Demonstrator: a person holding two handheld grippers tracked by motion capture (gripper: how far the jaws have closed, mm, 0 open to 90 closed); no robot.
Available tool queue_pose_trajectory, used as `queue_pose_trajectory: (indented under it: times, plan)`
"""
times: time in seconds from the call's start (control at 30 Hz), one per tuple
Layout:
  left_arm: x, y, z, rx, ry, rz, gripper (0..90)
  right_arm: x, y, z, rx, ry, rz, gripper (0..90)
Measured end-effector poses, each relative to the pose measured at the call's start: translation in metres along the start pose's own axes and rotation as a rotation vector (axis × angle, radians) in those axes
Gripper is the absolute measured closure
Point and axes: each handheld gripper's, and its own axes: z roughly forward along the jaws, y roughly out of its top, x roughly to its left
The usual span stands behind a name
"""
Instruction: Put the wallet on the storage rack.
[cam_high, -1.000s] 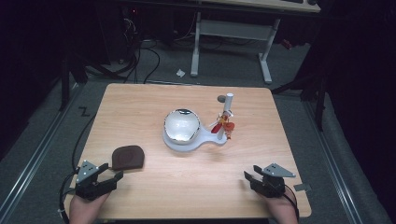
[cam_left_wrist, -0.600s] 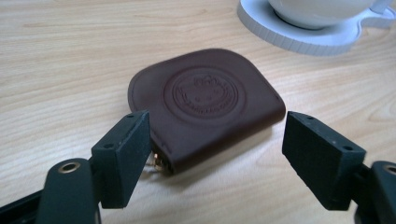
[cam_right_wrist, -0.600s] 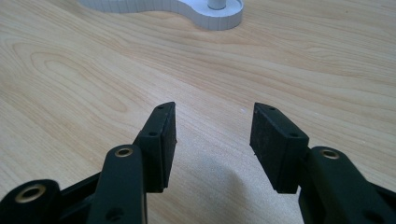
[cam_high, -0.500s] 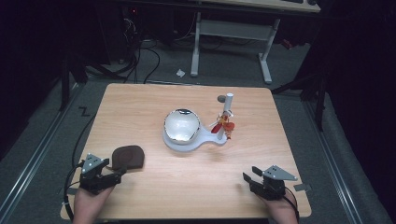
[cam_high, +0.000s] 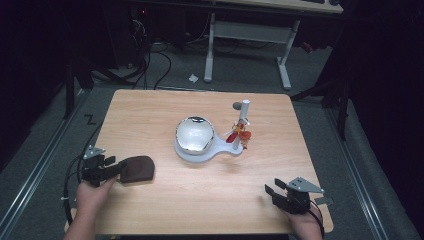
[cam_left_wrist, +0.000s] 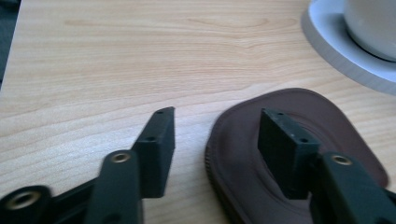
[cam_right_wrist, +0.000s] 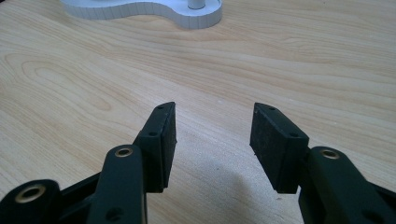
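A flat brown oval pad (cam_high: 137, 168) lies on the wooden table (cam_high: 150, 110) at the front left. My left gripper (cam_high: 116, 169) is at its left end, open. In the left gripper view one jaw of that gripper (cam_left_wrist: 215, 135) hovers over the pad (cam_left_wrist: 308, 105) and the other stands beside its edge, with a gap showing. These jaws have just been closing with the pad's edge between them. My right gripper (cam_high: 272, 192) rests near the front right edge, open and with bare wood between its fingers (cam_right_wrist: 214, 128).
A white base (cam_high: 225, 150) in the table's middle carries a shiny dome (cam_high: 194, 133) and a white post (cam_high: 243, 112) with small red pieces (cam_high: 237, 135). Its rim shows in both gripper views (cam_left_wrist: 336, 46) (cam_right_wrist: 140, 9). Desk legs and cables lie on the floor behind.
My left gripper has moved away from the front edge up to the brown pad, and its jaws stand narrower. The right gripper has kept still.
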Motion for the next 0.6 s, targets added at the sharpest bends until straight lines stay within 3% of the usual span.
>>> queue_pose_trajectory:
  times: [0.13,0.27,0.33,0.47,0.6]
  plan:
    - [0.002,-0.005,0.006,0.007,-0.026,-0.003,57.3,0.001,0.000,0.002,0.010,0.009,-0.008,50.9]
    - [-0.002,-0.013,0.002,-0.017,-0.054,-0.017,69.6,0.005,0.001,0.002,0.004,0.014,-0.030,50.9]
    - [-0.003,-0.017,0.000,-0.019,-0.074,-0.036,70.8,0.006,0.000,0.000,0.007,0.017,-0.034,51.0]
    - [-0.002,-0.026,-0.003,-0.030,-0.133,-0.115,71.1,0.005,-0.001,-0.003,0.001,0.007,-0.029,50.9]
    - [-0.003,-0.036,-0.004,-0.063,-0.162,-0.144,71.9,0.002,-0.003,-0.004,0.003,0.004,-0.012,50.9]
